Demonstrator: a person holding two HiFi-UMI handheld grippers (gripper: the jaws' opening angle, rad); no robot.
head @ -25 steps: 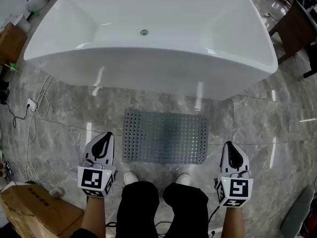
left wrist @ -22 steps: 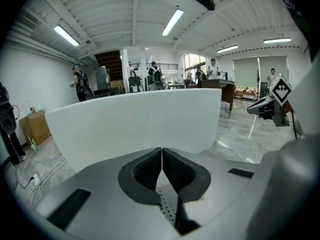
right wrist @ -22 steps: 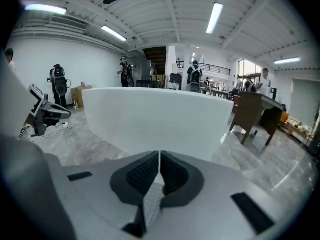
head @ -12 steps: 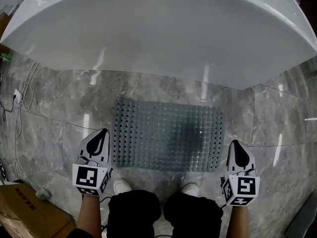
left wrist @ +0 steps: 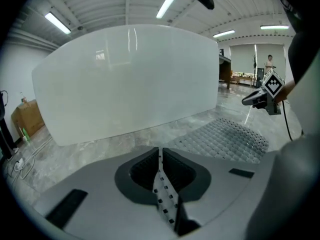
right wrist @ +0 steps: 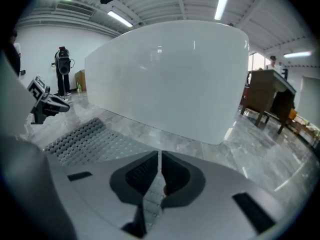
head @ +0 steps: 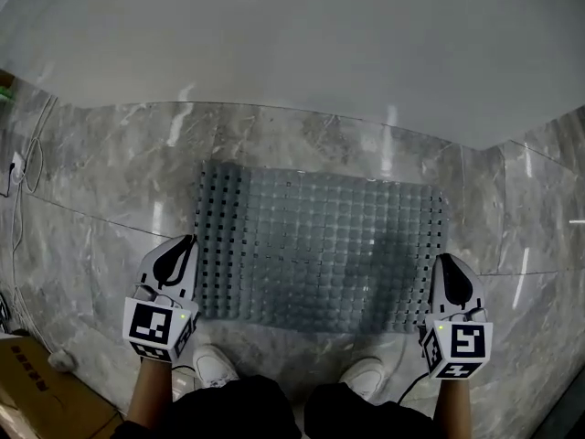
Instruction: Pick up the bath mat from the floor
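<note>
A grey rubber bath mat (head: 320,245) with rows of small holes lies flat on the grey marble floor (head: 91,199). The person's white shoes (head: 212,366) are at its 6 o'clock edge, and the curved wall of a large white bathtub (head: 292,44) rises at its 12 o'clock side. Nothing is lifting the mat; all of its corners rest on the floor.

The left gripper (head: 189,240) is held just beside the mat's 9 o'clock edge, pointing towards the tub. Its fingers (left wrist: 165,194) are clenched together with nothing between them. The right gripper (head: 448,260) is near the mat's 4 o'clock corner, pointing the same way. Its fingers (right wrist: 152,196) are also pressed together and empty. I cannot tell whether either tip touches the mat.

A brown cardboard box (head: 37,410) sits on the floor at about 8 o'clock from the person's feet. Thin white cables (head: 23,181) trail across the marble at about 10 o'clock. A dark wooden table (right wrist: 270,96) stands beyond the tub's far end.
</note>
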